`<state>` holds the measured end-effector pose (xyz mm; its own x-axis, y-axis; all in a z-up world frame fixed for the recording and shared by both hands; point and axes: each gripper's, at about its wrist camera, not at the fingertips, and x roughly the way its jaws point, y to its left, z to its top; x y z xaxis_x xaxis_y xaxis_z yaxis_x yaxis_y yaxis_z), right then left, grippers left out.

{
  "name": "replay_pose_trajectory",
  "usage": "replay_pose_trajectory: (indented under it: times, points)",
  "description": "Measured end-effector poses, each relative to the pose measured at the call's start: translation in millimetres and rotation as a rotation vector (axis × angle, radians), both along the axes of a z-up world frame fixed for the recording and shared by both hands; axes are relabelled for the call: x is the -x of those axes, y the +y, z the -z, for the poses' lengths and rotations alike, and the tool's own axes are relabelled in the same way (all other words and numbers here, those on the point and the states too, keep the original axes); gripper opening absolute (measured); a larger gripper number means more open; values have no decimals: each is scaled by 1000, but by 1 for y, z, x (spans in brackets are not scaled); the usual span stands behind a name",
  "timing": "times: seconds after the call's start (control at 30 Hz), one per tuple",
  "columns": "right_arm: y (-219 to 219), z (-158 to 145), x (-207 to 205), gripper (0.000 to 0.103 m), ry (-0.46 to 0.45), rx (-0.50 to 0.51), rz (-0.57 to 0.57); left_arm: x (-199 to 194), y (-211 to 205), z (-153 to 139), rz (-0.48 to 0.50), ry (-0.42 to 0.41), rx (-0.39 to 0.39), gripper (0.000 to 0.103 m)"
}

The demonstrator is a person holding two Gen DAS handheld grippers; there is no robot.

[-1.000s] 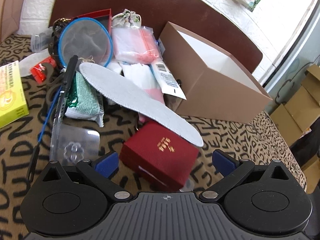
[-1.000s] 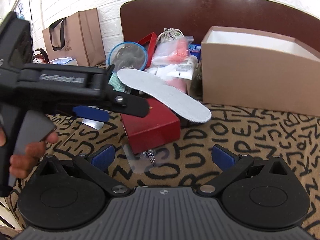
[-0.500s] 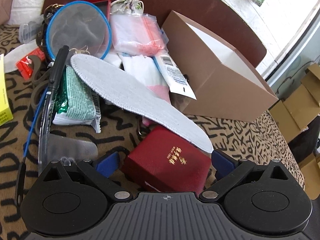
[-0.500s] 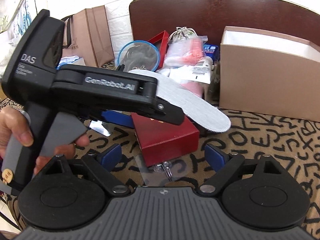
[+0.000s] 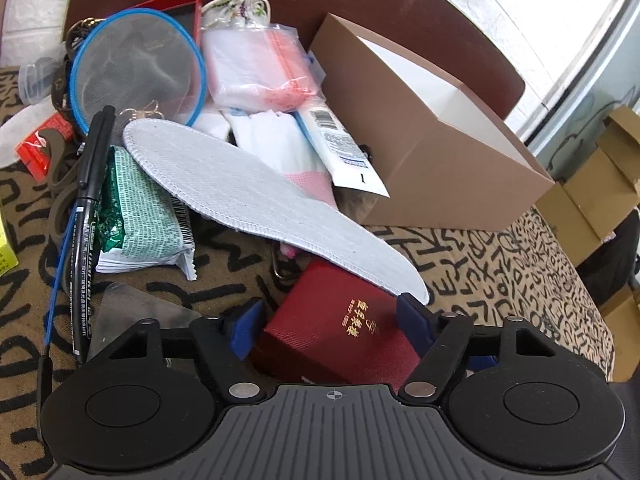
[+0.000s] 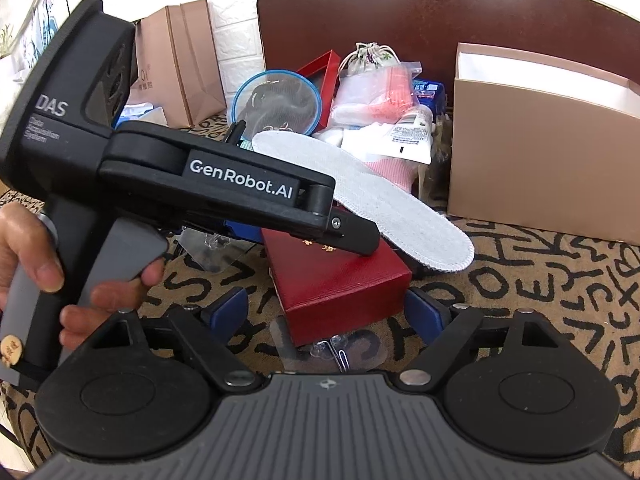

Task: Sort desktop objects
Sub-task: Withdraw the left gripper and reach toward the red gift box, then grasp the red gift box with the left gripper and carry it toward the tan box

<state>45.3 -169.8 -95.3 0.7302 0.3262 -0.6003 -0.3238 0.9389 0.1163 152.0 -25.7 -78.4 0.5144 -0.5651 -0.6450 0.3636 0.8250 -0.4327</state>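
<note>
1. While its jaws have just been closing, the left tool [image 5: 330,320] has the red box [image 5: 340,332] between its pads, and contact cannot be told.
2. The box lies on the bench [image 6: 540,280], with the insole [image 5: 256,204] resting over its far edge.
3. The right tool [image 6: 326,314], also just closing, stands apart before the box.

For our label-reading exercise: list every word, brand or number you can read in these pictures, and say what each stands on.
"GenRobot.AI": side of the left gripper.
"DAS": its rear housing; the smaller lines beneath are too blurred to read.
"1": white barcoded packet; its fine print is unreadable.
Gold characters on the red box, print on the black marker and the green packet: too small.
</note>
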Motion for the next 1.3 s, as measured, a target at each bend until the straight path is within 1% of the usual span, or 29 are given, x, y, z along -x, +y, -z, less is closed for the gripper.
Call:
replay_pose_trajectory:
  times: [0.07, 0.2, 0.23, 0.27, 0.33, 0.53, 0.67, 0.73, 0.8, 0.97, 1.07, 1.3]
  points:
    - [1, 0, -1, 87, 3, 6, 11, 2, 0, 0, 15, 4, -1, 72]
    - [-3, 1, -4, 84, 12, -3, 36, 10, -1, -1, 60, 2, -8, 72]
    - [-3, 1, -4, 84, 13, -2, 43, 12, -2, -1, 71, -6, -15, 74]
    - [-4, 1, -4, 83, 14, -1, 46, 12, -3, 0, 79, -8, -16, 78]
    - [-5, 2, -4, 80, 18, -2, 49, 9, -4, 3, 86, 10, -4, 80]
    - [-8, 2, -3, 76, 27, -22, 54, 9, -4, 2, 91, 5, -6, 73]
    - [-10, 0, -1, 75, 32, -39, 60, 10, 0, 5, 80, 11, 16, 73]
    - [-8, 1, -1, 74, 34, -35, 65, 11, -1, 4, 75, 8, 12, 73]
    - [-7, 0, -1, 71, 35, -36, 69, 13, -1, 2, 63, 4, 4, 71]
    - [-8, -5, 5, 66, 35, -39, 62, 23, 1, -8, 39, -14, -17, 65]
    - [-8, -10, 10, 65, 29, -49, 57, 29, 3, -15, 21, -22, -12, 65]
    - [-12, -32, 24, 65, -24, -76, 41, 47, 0, -48, 3, -97, -2, 65]
